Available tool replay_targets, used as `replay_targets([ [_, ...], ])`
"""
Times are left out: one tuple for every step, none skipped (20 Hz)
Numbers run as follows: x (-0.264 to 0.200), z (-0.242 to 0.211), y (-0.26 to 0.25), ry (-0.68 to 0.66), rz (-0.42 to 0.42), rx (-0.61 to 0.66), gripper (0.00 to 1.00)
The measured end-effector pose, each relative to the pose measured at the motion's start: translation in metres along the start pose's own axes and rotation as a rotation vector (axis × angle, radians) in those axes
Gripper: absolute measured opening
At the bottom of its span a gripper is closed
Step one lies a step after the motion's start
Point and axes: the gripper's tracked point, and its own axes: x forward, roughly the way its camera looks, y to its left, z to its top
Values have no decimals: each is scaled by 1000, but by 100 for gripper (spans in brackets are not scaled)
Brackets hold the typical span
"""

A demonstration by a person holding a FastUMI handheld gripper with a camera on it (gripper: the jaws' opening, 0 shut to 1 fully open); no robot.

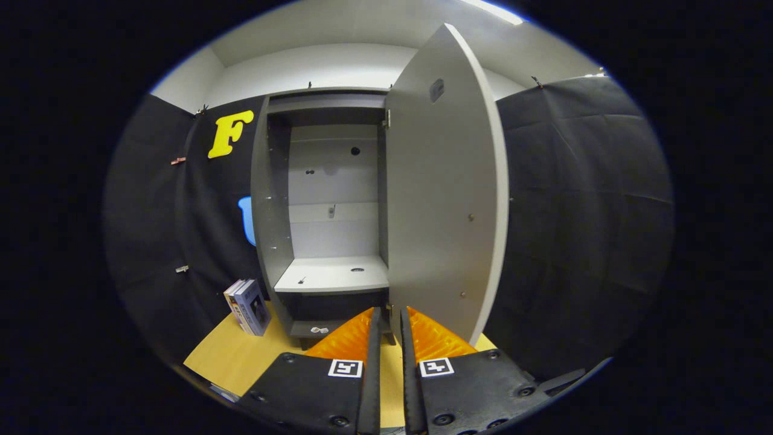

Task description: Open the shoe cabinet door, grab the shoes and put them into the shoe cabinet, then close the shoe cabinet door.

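Nearest the lens, the gripper (pixel 390 320) has its two fingers drawn close, with only a thin gap between the tips and nothing pinched in it. Just ahead of them stands the shoe cabinet (pixel 326 199), a tall grey box resting on the wooden tabletop (pixel 232 356), its inside pale and bare above a single shelf (pixel 335 275). Its door (pixel 447 193) is swung wide open on the right-hand side, its lower edge directly beyond the fingertips and blocking the way past on that side. Left of the cabinet, a small boxed item (pixel 247 306) stands upright on the tabletop, leaning near the black cloth wall (pixel 580 211).
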Motion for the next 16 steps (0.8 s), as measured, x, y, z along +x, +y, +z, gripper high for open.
replay_targets([
  [4, -12, 16, 6, 19, 3, 20],
  [9, -27, 30, 21, 34, 0, 20],
  [16, -44, 42, 37, 40, -4, 20],
  [21, -58, 52, 49, 46, 1, 20],
  [24, -72, 62, 60, 47, 8, 20],
  [29, -86, 70, 66, 48, 14, 20],
  [34, -104, 78, 76, 47, 8, 20],
  [39, -125, 86, 95, 53, -6, 20],
  [44, -149, 93, 128, 56, -26, 20],
  [48, -172, 97, 168, 56, -43, 20],
  [51, -195, 98, 198, 44, -63, 19],
  [54, -214, 100, 218, 44, -77, 19],
  [57, -230, 104, 229, 50, -83, 14],
  [61, -246, 107, 242, 55, -86, 14],
  [64, -265, 107, 261, 56, -89, 14],
  [67, -283, 105, 286, 54, -96, 14],
])
